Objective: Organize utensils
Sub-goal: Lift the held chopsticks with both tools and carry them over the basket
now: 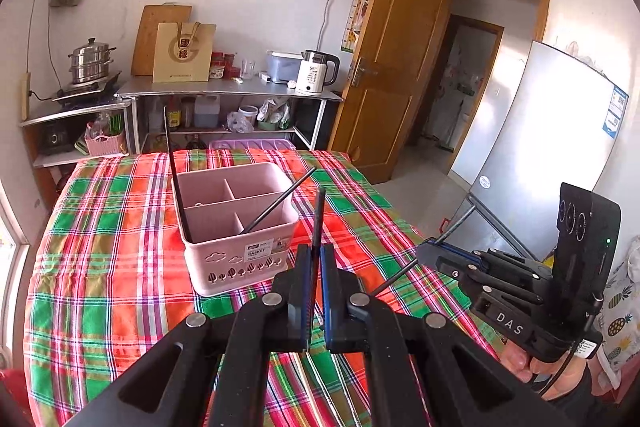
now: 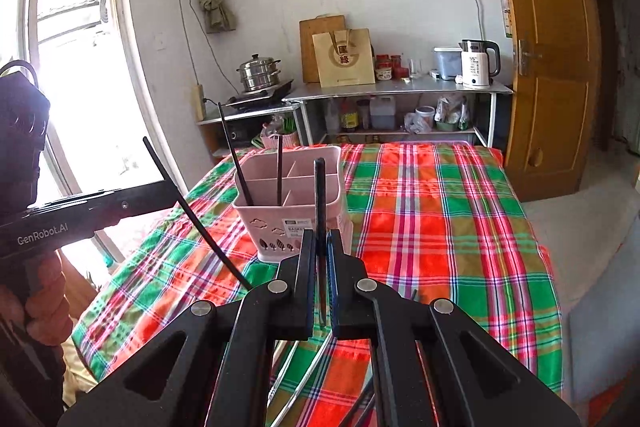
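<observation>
Gripping slim black chopstick (image 1: 319,217) upright (matte, straight); left tool (image 1: 316,255)

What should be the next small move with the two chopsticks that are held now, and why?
Probably carry both forward over the pink basket and lower them in. The left gripper and the right gripper are each shut on a black chopstick, short of the basket, where two chopsticks already stand.

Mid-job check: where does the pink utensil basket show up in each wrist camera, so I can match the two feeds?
Left wrist: pink utensil basket sits centre-left on the plaid tablecloth, just beyond the left gripper.
Right wrist: same basket sits centre, slightly left, behind the right gripper.
Shared landmark: white kettle on the back shelf.
</observation>
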`<action>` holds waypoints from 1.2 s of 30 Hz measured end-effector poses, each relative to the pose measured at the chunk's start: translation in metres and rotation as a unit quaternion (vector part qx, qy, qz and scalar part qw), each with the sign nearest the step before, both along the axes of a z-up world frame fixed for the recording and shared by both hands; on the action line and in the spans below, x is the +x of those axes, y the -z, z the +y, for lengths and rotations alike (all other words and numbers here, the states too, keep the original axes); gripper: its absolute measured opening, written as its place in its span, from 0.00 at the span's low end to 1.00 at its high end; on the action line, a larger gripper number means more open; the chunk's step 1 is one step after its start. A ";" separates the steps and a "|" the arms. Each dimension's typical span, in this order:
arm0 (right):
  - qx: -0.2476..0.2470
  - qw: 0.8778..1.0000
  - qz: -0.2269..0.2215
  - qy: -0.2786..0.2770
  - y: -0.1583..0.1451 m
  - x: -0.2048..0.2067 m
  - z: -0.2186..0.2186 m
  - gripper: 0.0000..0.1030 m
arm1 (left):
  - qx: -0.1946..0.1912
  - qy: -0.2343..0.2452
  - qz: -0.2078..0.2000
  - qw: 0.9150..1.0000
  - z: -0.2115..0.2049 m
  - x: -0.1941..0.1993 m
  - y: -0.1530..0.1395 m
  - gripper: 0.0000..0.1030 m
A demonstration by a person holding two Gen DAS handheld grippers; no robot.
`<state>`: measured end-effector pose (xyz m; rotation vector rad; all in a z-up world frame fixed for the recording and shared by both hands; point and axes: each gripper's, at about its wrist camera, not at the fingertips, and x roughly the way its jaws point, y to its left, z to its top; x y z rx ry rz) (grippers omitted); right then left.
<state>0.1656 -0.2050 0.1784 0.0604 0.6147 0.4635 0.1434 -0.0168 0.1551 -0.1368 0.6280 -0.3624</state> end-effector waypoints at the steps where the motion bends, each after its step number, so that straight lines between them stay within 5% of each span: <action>1: 0.001 1.000 -0.002 -0.001 -0.002 -0.002 0.000 0.05 | 0.001 -0.001 -0.002 1.000 0.001 -0.002 0.000 0.04; 20: -0.011 0.999 -0.020 -0.040 -0.017 0.002 0.025 0.05 | 0.023 -0.024 0.006 0.999 0.032 0.002 -0.011 0.04; 36: 0.011 0.995 -0.069 -0.067 -0.069 0.044 0.063 0.05 | 0.019 -0.055 -0.038 0.998 0.059 0.046 -0.078 0.04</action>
